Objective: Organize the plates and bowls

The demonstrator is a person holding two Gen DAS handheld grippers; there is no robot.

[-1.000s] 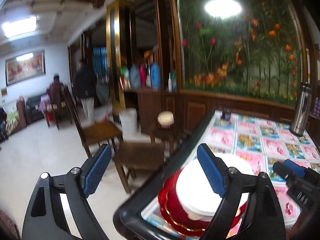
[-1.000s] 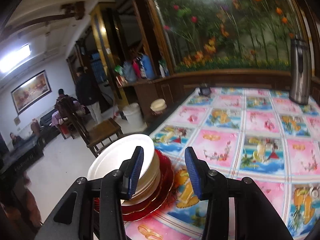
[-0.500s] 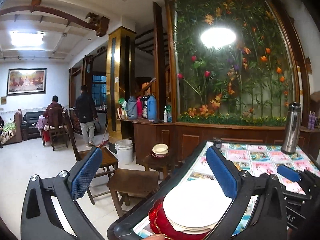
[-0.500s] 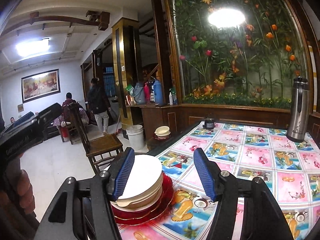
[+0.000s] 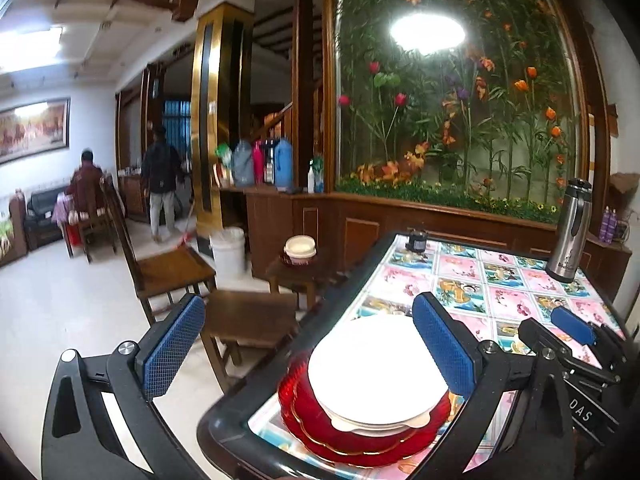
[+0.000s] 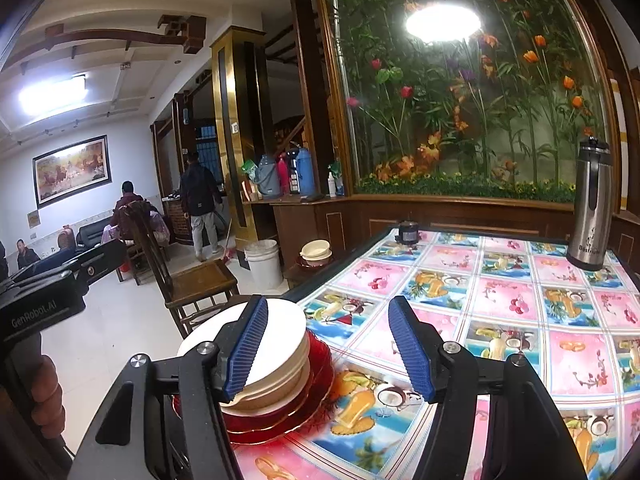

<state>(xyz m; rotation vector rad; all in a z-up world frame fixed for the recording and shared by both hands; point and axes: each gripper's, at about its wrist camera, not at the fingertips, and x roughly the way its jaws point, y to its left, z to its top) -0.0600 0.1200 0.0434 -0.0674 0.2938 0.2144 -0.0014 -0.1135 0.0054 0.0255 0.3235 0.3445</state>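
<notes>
With both tools backed off, the stack sat on its own at the near left corner of the bench (image 6: 500, 304): white plates (image 5: 376, 364) piled on red plates (image 5: 360, 436), nothing gripping them. Left hand-held gripper (image 5: 308, 344) was spread as wide as it goes, jaws having just been opening; one pad hung out over the floor past the bench edge, the other sat in front of the white pile, and I couldn't see either pad pressing on anything. Right hand-held gripper (image 6: 328, 348) was partly spread, jaws also recently opened, empty gap over the patterned cloth; its left pad overlapped the rim of the white pile in the right wrist view, touching or just in front, couldn't tell. My read: sorting of this pile looked done, whites together on top, reds together below, stack level, no tilt visible. Stack sat close to the bench corner, so a nudge inward might be wise. Left to do, as far as visible: a second small pile of bowls (image 6: 316, 254) sat on a stool (image 5: 296, 270) off the bench near the white bucket (image 6: 262, 262), untouched; whether it belongs to the job I couldn't say. Steel flask (image 6: 590, 216) and a small dark jar (image 6: 408, 233) at the far end stood well apart from the stack, not in the way.
</notes>
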